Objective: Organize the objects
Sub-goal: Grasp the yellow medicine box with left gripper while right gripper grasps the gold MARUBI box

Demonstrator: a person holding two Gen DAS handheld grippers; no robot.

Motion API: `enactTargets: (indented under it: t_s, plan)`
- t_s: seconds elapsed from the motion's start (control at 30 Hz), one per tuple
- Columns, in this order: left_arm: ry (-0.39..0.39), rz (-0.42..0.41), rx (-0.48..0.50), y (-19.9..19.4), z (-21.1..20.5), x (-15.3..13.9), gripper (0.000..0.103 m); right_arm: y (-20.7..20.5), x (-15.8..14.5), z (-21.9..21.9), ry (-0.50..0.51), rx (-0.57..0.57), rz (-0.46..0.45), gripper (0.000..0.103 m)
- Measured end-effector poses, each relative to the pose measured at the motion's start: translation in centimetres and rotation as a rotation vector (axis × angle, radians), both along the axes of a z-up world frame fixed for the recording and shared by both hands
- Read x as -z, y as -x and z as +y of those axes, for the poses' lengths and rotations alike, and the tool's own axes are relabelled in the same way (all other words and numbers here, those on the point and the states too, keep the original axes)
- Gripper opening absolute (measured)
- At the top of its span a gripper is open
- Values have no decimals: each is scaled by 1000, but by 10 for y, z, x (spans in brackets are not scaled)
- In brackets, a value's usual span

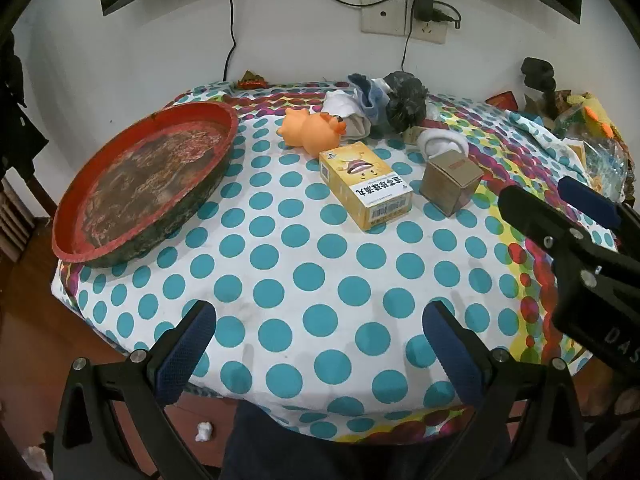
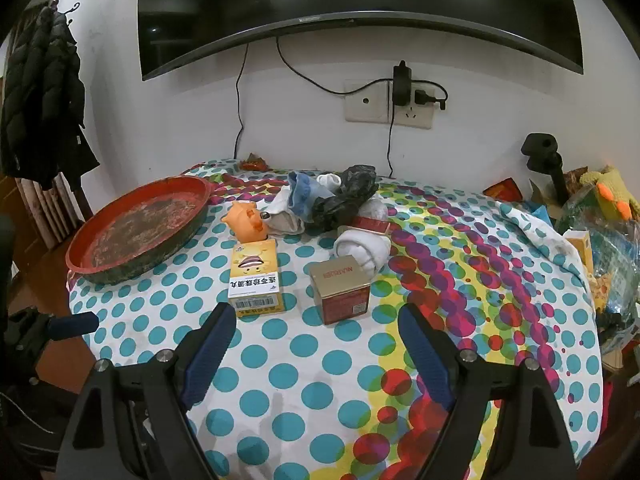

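Observation:
A round red tray (image 1: 100, 240) (image 2: 92, 270) lies at the table's left. A yellow medicine box (image 1: 366, 184) (image 2: 255, 280), a small brown-and-red box (image 1: 450, 184) (image 2: 342, 294), an orange pig toy (image 1: 312, 128) (image 2: 248, 220), rolled white socks (image 1: 442, 142) (image 2: 366, 250), and a heap of socks with a black bag (image 1: 404, 100) (image 2: 348, 196) lie mid-table. My left gripper (image 1: 318, 332) is open and empty over the near table edge. My right gripper (image 2: 316, 334) is open and empty, just short of the two boxes; it also shows in the left wrist view (image 1: 560, 200).
The table wears a dotted cloth (image 1: 304, 276) (image 2: 304, 380). Clutter of bags, a knitted toy (image 2: 608, 192) and a black stand (image 2: 546, 160) crowds the right edge. A wall with sockets and cables (image 2: 400, 100) is behind; a dark coat (image 2: 40, 100) hangs at left.

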State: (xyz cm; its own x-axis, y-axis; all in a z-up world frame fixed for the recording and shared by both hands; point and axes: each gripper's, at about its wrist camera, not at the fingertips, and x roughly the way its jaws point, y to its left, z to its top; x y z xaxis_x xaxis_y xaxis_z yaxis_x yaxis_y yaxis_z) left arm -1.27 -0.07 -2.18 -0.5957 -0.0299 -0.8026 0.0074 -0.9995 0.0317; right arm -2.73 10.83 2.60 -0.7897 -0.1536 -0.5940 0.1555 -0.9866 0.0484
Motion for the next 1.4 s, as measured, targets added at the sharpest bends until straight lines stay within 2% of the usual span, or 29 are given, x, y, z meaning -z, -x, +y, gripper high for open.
enactTargets:
  t_s: [0.43,0.8,1.03,1.07,1.13,1.27,1.3,1.4]
  plan:
    - [-18,-15,-2,22,-8,7,103,19,13,-6,-14,-35,-26,85]
    - [-15,-39,-25,43,-23,21,103,66,30,-9,-100,-71,-71,85]
    - [-2,-57,-18,56,-21,27,103,94,42,0,-109,-93,-107,85]
    - [-5,-60,-18,58,-20,27,103,97,44,1,-104,-98,-115,84]
    - [-8,-66,-16,62,-18,28,103,101,47,2,-98,-104,-127,75]
    - [-15,-68,-10,70,-13,27,103,107,54,2,-102,-115,-141,73]
    - [-13,-69,-9,73,-11,26,103,109,54,1,-102,-119,-144,70]
    - [-17,-66,-7,79,-7,22,103,112,59,1,-93,-141,-166,47]
